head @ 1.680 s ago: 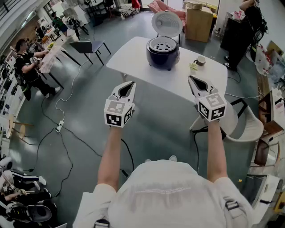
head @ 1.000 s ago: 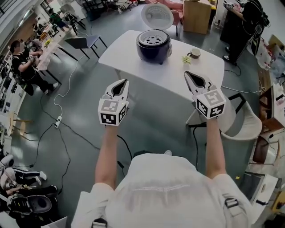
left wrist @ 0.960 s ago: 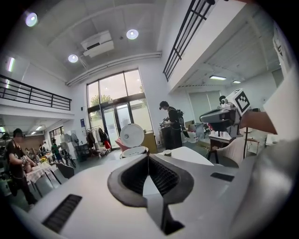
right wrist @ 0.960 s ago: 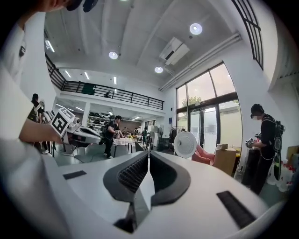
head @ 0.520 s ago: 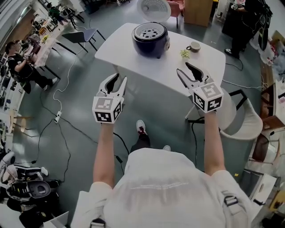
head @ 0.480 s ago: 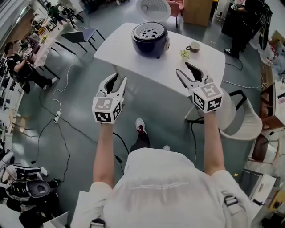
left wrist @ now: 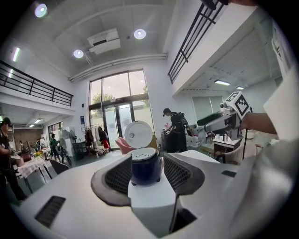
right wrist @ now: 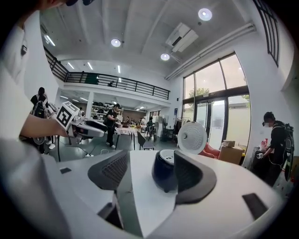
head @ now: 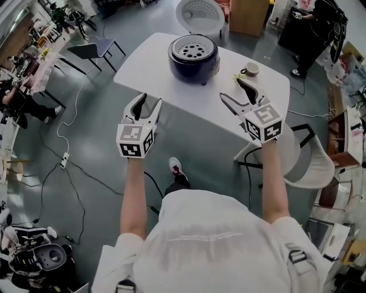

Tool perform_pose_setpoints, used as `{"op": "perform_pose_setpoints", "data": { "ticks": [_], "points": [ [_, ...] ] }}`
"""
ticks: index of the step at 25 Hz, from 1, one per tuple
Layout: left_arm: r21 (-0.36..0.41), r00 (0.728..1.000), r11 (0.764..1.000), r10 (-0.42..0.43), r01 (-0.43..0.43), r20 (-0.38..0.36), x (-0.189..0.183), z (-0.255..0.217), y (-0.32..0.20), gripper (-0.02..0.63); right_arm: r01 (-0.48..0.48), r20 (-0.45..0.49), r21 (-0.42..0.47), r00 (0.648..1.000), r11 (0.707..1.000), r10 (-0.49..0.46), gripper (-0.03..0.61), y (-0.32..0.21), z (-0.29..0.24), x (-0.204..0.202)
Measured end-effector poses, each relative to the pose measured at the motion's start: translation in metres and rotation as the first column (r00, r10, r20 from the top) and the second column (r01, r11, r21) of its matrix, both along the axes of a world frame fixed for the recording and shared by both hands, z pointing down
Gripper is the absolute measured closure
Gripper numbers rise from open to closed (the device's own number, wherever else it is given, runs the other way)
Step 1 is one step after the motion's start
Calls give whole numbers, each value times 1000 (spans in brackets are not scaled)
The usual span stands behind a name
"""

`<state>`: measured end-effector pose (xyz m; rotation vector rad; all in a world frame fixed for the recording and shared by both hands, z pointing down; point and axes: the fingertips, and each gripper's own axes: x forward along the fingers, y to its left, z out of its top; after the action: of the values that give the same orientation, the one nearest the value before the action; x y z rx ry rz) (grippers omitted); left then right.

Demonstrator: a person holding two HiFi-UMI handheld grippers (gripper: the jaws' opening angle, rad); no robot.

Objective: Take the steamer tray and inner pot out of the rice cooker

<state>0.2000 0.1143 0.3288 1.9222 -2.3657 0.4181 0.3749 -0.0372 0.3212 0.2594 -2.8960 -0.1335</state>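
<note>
1. While the rice cooker (head: 194, 57) stands on the white desk (head: 151, 66) at 12 o'clock from the person, its lid (head: 199, 16) is tipped up on its 12 o'clock side. The perforated steamer tray (head: 193, 49) sits in its mouth. The inner pot must lie under the tray and cannot be seen.
2. The left gripper (head: 150, 101) and right gripper (head: 231, 90) hover by the desk's near edge, at roughly 7 and 5 o'clock of the cooker and well apart from it. Both have just been opening their jaws, which now stand wide with nothing between them. Each gripper view shows only the distant cooker framed in the gap.
3. The tray looks thin, stiff and probably light. A pinch on its rim at 9 and 3 o'clock should lift it, kept level so it does not catch on the cooker's wall.
4. The pot is likely heavier, with smooth and perhaps slippery walls. Its upper lip is probably the only hold, so it would want a firm grip on opposite sides and a straight lift.
5. A cup (head: 250, 69) sits at 3 o'clock of the cooker, which leaves the 9 o'clock side of the desk freer for setting things down.
</note>
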Motion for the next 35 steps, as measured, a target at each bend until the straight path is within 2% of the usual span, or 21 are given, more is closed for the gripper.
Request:
{"op": "perform_pose_setpoints", "data": {
  "ticks": [8, 20, 29, 35],
  "points": [
    [-12, 998, 998, 56, -56, -22, -58, 14, -33, 391, -68, -5, -70, 998, 995, 67, 261, -26, 11, -60],
    [-33, 984, 986, 158, -161, -81, -149, 30, -58, 393, -127, -124, -21, 985, 992, 123, 261, -46, 17, -160],
    [-78, 971, 979, 171, -186, -167, -200, 67, -53, 393, -160, -227, -39, 963, 986, 147, 261, -54, 46, -207],
    [-105, 968, 976, 170, -192, -185, -231, 79, -59, 393, -162, -269, -54, 953, 985, 142, 261, -71, 62, -245]
  ]
}}
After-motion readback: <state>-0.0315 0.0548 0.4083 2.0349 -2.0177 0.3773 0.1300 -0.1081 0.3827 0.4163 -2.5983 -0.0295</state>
